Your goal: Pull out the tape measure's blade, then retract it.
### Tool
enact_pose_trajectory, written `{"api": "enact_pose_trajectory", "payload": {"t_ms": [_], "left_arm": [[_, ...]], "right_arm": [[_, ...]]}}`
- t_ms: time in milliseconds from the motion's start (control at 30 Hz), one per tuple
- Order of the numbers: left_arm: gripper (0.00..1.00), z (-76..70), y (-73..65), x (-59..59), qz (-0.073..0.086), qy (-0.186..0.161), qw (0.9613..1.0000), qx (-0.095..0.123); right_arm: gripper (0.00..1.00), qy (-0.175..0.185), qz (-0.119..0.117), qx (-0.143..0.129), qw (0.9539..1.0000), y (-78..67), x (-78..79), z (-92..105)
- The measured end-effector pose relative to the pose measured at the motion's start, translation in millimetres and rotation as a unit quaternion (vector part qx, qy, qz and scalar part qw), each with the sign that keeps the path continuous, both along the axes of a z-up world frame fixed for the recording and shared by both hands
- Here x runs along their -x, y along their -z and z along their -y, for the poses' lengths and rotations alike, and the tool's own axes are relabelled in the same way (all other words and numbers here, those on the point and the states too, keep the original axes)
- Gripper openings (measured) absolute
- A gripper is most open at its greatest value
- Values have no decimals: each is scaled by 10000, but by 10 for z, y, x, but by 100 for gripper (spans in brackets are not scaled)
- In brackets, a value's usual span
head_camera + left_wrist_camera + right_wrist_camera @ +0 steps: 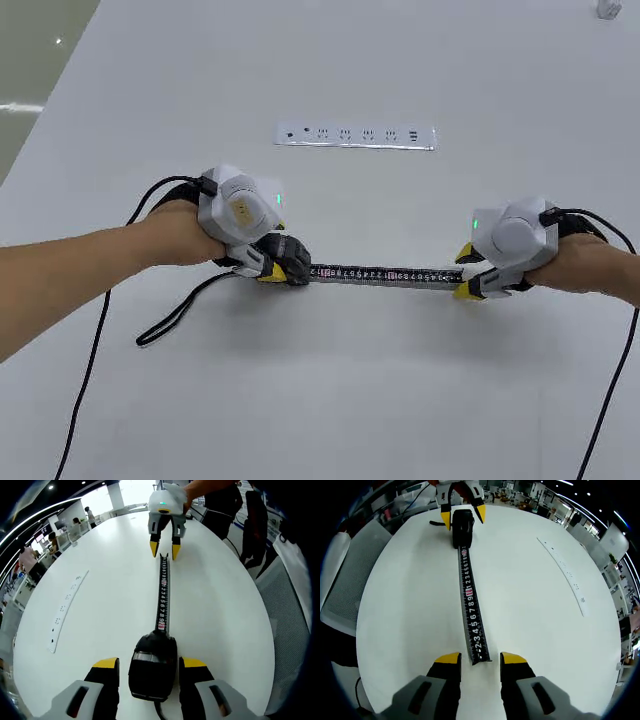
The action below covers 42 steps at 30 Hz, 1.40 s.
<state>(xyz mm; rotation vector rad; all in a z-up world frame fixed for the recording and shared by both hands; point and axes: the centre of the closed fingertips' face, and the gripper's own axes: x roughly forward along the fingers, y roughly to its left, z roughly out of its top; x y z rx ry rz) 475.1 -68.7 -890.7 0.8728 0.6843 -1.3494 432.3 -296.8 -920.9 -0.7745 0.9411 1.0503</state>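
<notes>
Tape measure (285, 258), one: black case standing on the near half of the worktop (330, 410), left of its middle, with the blade (385, 274) out and lying flat, figures up. Blade, one: the long axis runs side to side, roughly parallel to the worktop's near edge, from the case at the left to the free end at the right. Left tool (150, 662), one: jaws closed on the two flanks of the case, holding it. Right tool (480, 657), one: jaws apart, the blade's free end lying between the yellow tips with a sliver of worktop on either side; it grips nothing. Key relation: the two tools face each other along the blade's axis, the left nearer the case, the right nearer the free end. Retraction, judged the step ahead, would carry that end leftward along this line into the case. Strap (175, 318), one: black loop trailing from the case toward the near left corner. Cables (95, 330), two: black, one from each tool, running toward the near edge. Power strip (355, 135), one: white, well beyond the blade toward the far edge, parallel with it. Small white object (608, 8), one: far right corner, too small to identify.
</notes>
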Motion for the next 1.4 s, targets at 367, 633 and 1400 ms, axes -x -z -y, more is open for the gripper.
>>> {"api": "enact_pose_trajectory", "payload": {"t_ms": [367,633,1400], "left_arm": [[50,-33,-48,26,2,-273,9996,119],[55,-86,-128,35,29,-772,9965,332],[67,-343,-417,130,45,-2700,9548,1239]], "right_arm": [[39,328,20,-135,9994,-36,12,3],[48,997,65,-386,9942,-97,68,27],[67,2300,212,-916,9686,-299,192,-9]]}}
